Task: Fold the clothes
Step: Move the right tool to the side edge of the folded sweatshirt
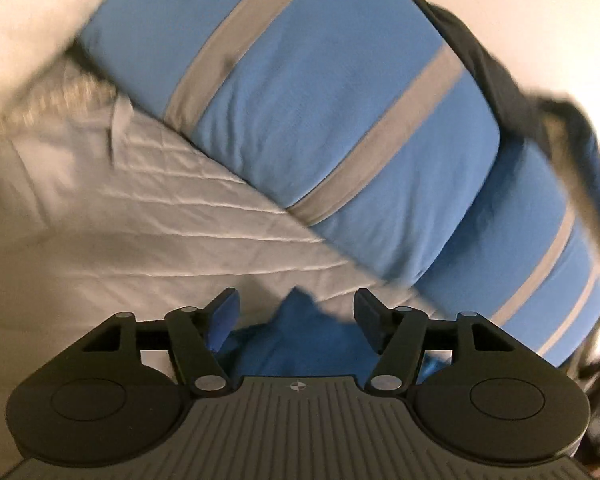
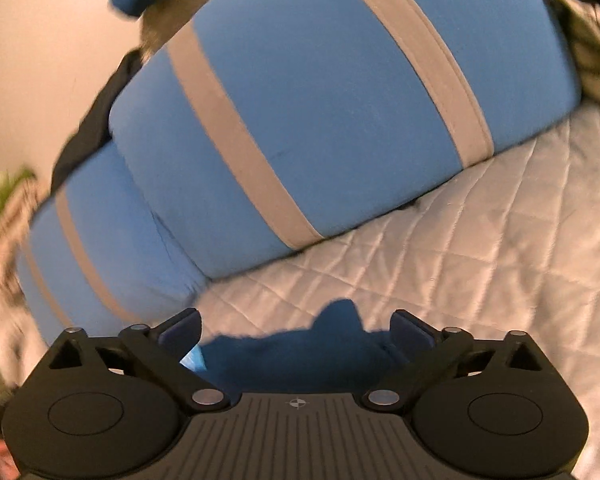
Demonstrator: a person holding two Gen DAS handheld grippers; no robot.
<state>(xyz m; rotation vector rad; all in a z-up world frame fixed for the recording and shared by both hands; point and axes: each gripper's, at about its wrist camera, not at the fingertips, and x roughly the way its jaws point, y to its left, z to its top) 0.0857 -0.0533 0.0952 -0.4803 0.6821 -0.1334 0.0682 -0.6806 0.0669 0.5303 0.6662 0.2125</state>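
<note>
Both grippers [image 1: 296, 312] [image 2: 296, 326] agape — blue garment [image 1: 300, 344] between.

dark blue garment [image 1: 300, 340] | bunched | on white quilt [image 2: 480, 240]

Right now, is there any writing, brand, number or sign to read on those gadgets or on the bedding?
No readable text in either view.
Left gripper: only a small round crosshair mark on its grey ribbed body, no letters.
Right gripper: the same mark.
Blue pillows with grey stripes, dark blue garment, white quilt: no labels visible.
</note>
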